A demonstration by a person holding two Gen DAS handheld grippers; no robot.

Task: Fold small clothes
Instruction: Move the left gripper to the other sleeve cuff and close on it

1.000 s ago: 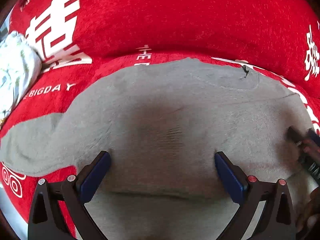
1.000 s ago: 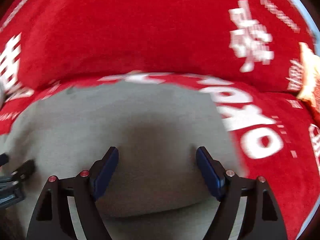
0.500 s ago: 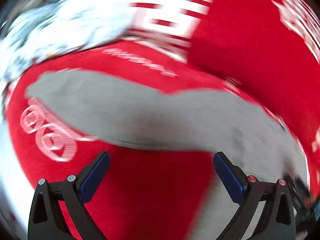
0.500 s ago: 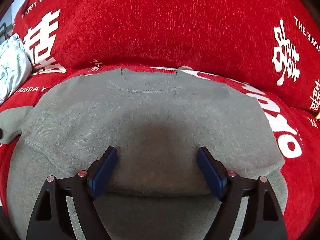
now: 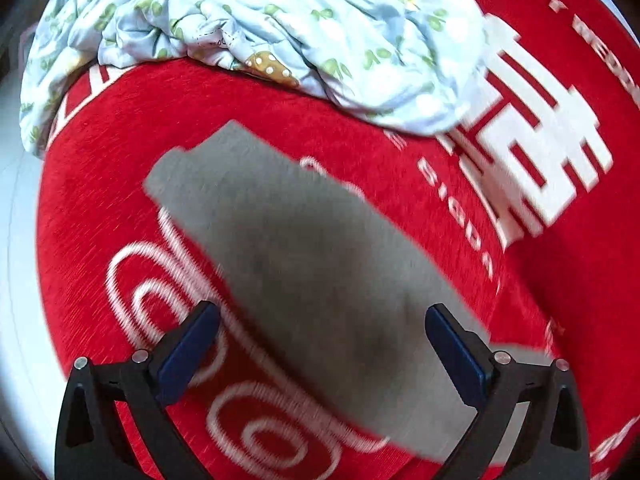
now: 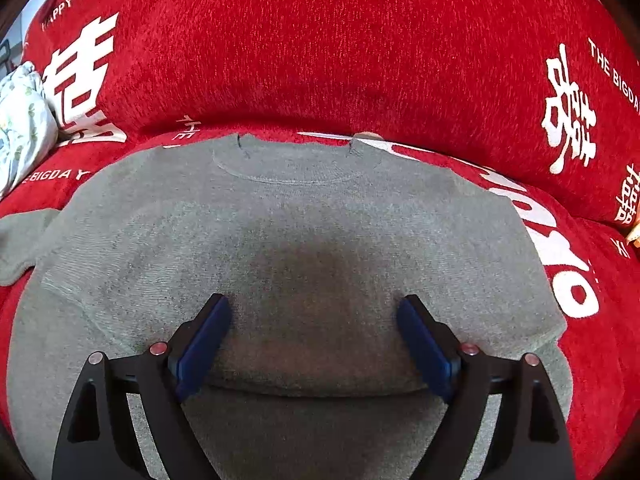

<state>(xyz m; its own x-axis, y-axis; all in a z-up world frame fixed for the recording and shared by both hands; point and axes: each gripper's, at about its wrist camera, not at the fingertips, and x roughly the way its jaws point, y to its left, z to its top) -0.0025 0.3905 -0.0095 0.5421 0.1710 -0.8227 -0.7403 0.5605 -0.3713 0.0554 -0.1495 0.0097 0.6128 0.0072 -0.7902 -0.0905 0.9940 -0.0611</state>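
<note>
A small grey knit sweater lies flat on a red sofa seat, collar toward the backrest, its right sleeve folded over the body. My right gripper is open and empty above the lower body of the sweater. The left sleeve stretches out across the red cover in the left wrist view. My left gripper is open and empty just above that sleeve, pointing along it toward the cuff.
The red sofa cover with white lettering rises as a backrest behind the sweater. A crumpled pale blue floral cloth lies beyond the sleeve cuff at the sofa's left end, also showing in the right wrist view.
My left gripper has swung left from over the sweater body to over the outstretched left sleeve. My right gripper has shifted left to the middle of the sweater and steadied. Both stay open.
</note>
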